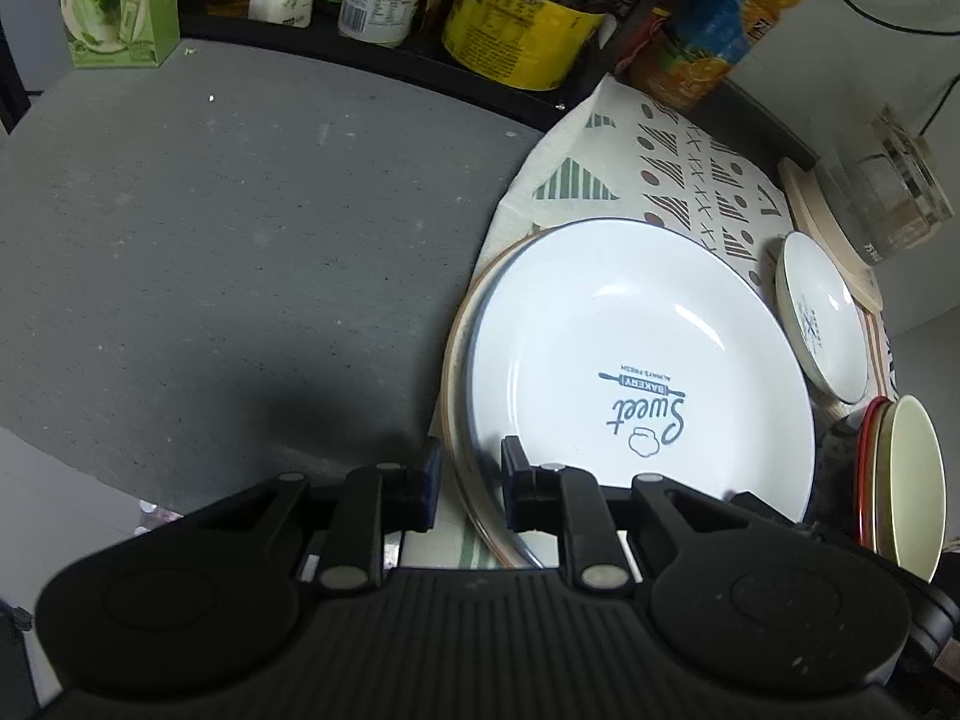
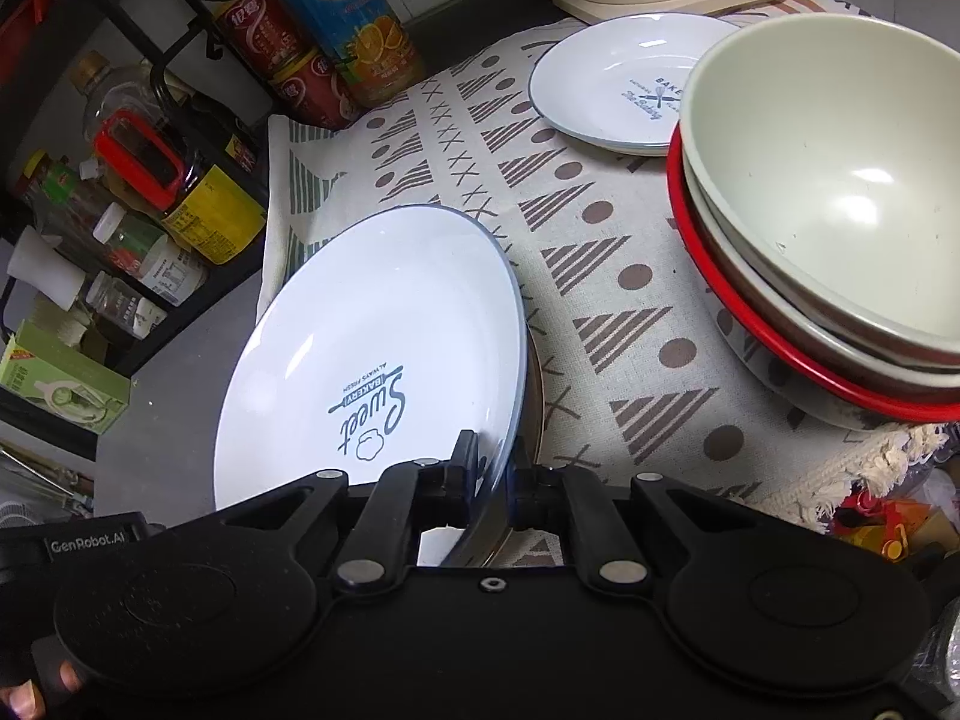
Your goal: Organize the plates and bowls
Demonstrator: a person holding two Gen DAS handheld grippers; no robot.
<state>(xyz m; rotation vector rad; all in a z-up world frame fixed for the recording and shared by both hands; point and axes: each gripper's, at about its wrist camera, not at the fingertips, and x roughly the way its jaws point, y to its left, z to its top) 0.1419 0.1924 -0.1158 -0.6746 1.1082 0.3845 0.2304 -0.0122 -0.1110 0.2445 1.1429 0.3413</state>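
The right gripper (image 2: 493,468) is pinching the slippery, breakable Sweet plate (image 2: 384,354) by its rim, while the left gripper (image 1: 471,483) jaws are straddling the rim, spread.

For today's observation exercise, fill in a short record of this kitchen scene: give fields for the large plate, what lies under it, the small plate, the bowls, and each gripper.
Large plate: white "Sweet Bakery" plate, tilted
Beneath it: brown-rimmed plate
Small plate: white, flat on patterned cloth
Bowls: cream bowl nested in red-rimmed stack
Left gripper: open, astride plate rims
Right gripper: shut on large plate's rim
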